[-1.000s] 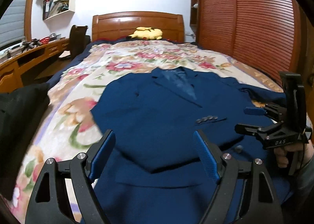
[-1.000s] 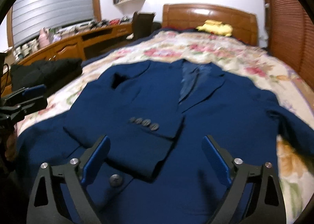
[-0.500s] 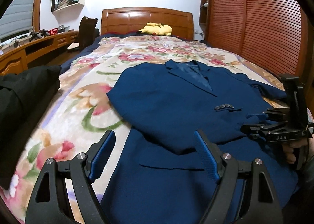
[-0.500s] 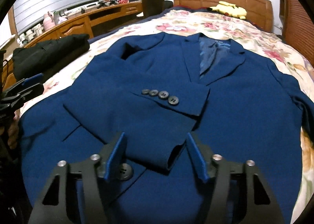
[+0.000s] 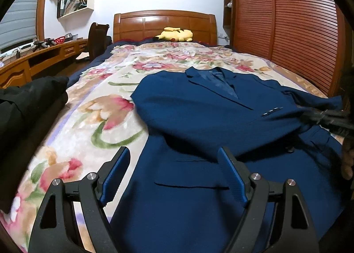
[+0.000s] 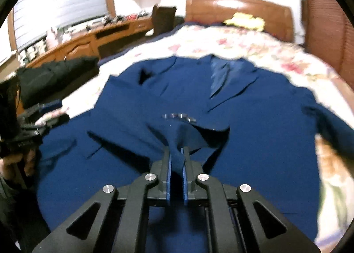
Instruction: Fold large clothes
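Observation:
A dark blue suit jacket [image 5: 199,120] lies front up on the flowered bedspread [image 5: 93,124], collar toward the headboard. One sleeve is folded across its chest, its cuff buttons [image 6: 179,116] showing. My right gripper [image 6: 176,153] is shut on the sleeve cuff [image 6: 177,140] and lifts it slightly off the jacket [image 6: 254,131]. It also shows blurred at the right edge of the left wrist view [image 5: 327,120]. My left gripper [image 5: 172,173] is open and empty above the jacket's lower left edge. It shows at the left in the right wrist view [image 6: 42,113].
A black garment [image 5: 26,102] lies on the bed's left side. A yellow plush toy [image 5: 174,35] sits by the wooden headboard [image 5: 163,22]. A wooden desk [image 5: 33,62] and a chair [image 5: 97,38] stand left; a slatted wardrobe [image 5: 287,31] stands right.
My right gripper has closed on the folded sleeve's cuff and raised it a little. My left gripper has drifted left toward the jacket's edge and stayed open.

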`<state>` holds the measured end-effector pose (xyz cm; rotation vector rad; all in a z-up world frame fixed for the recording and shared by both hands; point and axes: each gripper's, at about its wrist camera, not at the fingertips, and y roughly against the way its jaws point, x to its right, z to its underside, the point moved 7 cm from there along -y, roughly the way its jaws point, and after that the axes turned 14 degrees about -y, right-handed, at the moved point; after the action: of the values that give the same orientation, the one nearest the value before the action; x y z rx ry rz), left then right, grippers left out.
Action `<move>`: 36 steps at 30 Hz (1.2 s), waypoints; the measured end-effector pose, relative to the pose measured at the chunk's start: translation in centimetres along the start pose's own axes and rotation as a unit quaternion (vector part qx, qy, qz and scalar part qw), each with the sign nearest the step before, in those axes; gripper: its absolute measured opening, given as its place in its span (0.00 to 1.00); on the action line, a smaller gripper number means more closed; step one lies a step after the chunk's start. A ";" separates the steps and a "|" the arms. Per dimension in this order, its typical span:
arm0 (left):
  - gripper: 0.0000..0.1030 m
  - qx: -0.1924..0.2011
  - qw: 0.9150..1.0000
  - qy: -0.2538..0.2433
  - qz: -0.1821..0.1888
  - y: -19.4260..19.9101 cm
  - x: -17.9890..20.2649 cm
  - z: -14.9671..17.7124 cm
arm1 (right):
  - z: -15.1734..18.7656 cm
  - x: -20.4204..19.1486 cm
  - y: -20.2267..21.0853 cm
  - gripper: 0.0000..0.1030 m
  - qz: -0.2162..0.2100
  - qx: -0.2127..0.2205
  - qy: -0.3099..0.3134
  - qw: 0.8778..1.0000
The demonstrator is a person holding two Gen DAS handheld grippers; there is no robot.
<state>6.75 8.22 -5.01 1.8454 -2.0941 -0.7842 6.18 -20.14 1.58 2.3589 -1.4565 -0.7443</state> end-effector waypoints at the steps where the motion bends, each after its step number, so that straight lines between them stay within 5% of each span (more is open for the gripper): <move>1: 0.80 0.001 1.000 0.001 0.002 0.1 0.1 -0.1 | -0.3 0.2 0.9 0.06 0.006 0.014 -0.003 1.000; 7: 0.80 0.008 1.000 0.000 0.007 0.9 0.5 -0.3 | -0.6 1.3 5.7 0.06 0.052 0.075 -0.003 0.996; 15: 0.80 0.007 1.000 -0.002 0.006 2.1 0.6 -0.7 | 1.7 2.7 6.7 0.06 0.135 0.053 -0.006 0.989; 31: 0.80 0.023 0.999 -0.018 0.017 3.0 1.8 -1.8 | 3.8 1.5 9.5 0.07 0.099 -0.004 0.027 0.995; 35: 0.80 0.028 0.999 -0.018 0.022 3.4 2.2 -1.6 | 4.2 1.5 10.0 0.32 0.111 -0.007 0.035 0.993; 36: 0.80 0.028 0.999 -0.018 0.024 3.4 2.3 -1.6 | 4.3 1.5 10.3 0.49 0.113 -0.004 0.038 0.993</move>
<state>4.28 5.86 -2.23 1.8143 -2.1946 -0.7607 -3.35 -26.04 2.53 2.1444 -1.6485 -0.5946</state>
